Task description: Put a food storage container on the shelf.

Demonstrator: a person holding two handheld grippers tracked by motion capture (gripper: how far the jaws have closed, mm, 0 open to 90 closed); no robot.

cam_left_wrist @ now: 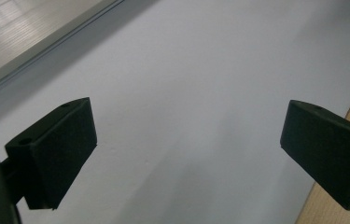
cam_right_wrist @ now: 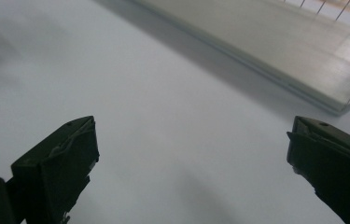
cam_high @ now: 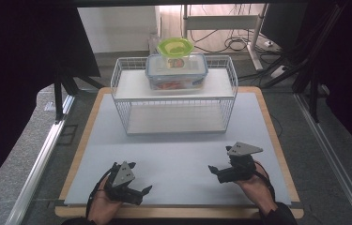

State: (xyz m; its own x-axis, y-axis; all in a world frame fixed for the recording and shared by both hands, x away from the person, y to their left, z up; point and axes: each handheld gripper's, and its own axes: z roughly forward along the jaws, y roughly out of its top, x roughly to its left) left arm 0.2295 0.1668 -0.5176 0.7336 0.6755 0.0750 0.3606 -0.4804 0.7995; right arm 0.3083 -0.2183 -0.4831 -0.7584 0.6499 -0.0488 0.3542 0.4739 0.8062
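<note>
High view: the left gripper [cam_high: 137, 179] and the right gripper [cam_high: 217, 169] sit low over the near part of a pale grey mat [cam_high: 178, 150] that covers a wooden table [cam_high: 277, 145], each held in a hand coming in from the bottom edge — the left hand [cam_high: 102, 206] below its tool, the right hand [cam_high: 257, 187] below and to the outside of its tool. Both tools have their jaws spread wide with nothing between them. The two grippers are well apart, the left one's jaws turned toward the right one and the right one's jaws turned back toward the left. Ahead of both, across a bare stretch of mat, stands a white wire rack [cam_high: 173, 96] with a lower shelf and an upper shelf. On the upper shelf, roughly midway between the two tools and farther away, rests a clear food container with a blue-rimmed lid [cam_high: 176, 70], and a lime-green bowl [cam_high: 175, 47] sits just behind it, touching or nearly so — I cannot tell which. In the left gripper view the two black jaws frame plain mat, with the wooden edge just beyond the right-hand jaw and the rack's base at the upper left. In the right gripper view the open jaws again frame bare mat, with the rack's lower shelf [cam_right_wrist: 275, 42] ahead toward the upper right.
</note>
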